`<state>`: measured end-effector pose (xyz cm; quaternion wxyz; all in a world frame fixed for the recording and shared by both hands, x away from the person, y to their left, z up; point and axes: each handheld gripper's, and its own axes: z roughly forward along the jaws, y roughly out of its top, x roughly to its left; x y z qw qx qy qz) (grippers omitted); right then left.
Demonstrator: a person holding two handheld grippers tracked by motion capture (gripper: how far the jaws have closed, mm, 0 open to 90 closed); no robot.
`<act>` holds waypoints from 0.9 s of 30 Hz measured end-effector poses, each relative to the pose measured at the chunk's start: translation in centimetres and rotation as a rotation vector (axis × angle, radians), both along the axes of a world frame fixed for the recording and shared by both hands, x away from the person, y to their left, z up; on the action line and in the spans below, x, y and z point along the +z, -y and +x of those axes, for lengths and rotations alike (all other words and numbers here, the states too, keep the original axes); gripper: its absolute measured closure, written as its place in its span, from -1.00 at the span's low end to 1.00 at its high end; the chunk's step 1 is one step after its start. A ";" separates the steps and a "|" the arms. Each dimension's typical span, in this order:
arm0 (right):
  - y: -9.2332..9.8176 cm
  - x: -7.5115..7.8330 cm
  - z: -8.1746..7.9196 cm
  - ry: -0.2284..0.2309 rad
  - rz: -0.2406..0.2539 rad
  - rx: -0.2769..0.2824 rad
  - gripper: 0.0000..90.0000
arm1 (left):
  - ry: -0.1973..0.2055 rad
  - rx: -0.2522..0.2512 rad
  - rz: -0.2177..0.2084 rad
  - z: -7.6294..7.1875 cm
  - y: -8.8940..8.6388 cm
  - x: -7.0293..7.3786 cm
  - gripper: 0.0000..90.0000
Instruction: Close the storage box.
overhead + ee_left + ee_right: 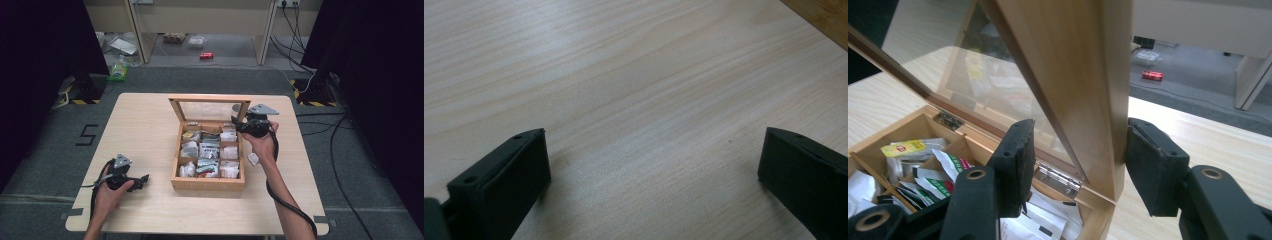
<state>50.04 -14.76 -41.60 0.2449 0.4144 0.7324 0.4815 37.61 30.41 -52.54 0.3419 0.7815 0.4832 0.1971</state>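
A wooden tea box [207,184] stands in the middle of the table, with tea bags [209,150] in its compartments. Its glass lid [209,110] stands upright at the back. My right gripper [239,122] is at the lid's right end. In the right gripper view the lid's wooden frame [1083,75] runs between the jaws of the right gripper [1079,145]; the right pad [1148,165] is against its edge and the left pad [1020,165] stands clear, so the grip is open. My left gripper [142,180] rests low at the table's front left, and the left gripper [651,145] is open over bare wood.
A single white tea bag [253,159] lies on the table just right of the box. The light wooden table [145,125] stands on grey carpet. On the floor beyond are a red can [206,55], a green bottle [119,70] and cables [300,75].
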 end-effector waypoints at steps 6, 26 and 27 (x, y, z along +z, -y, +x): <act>0.1 -0.1 -0.1 -0.007 0.028 -0.009 -0.01 | 0.000 -0.001 0.002 0.0 0.0 0.0 -1.00; 1.6 -0.3 -1.6 -0.054 0.122 -0.031 0.09 | 0.000 -0.002 0.003 0.0 0.0 0.0 -1.00; 1.6 -0.3 -1.7 -0.059 0.123 -0.028 0.09 | 0.000 -0.001 0.002 0.0 0.0 0.0 -1.00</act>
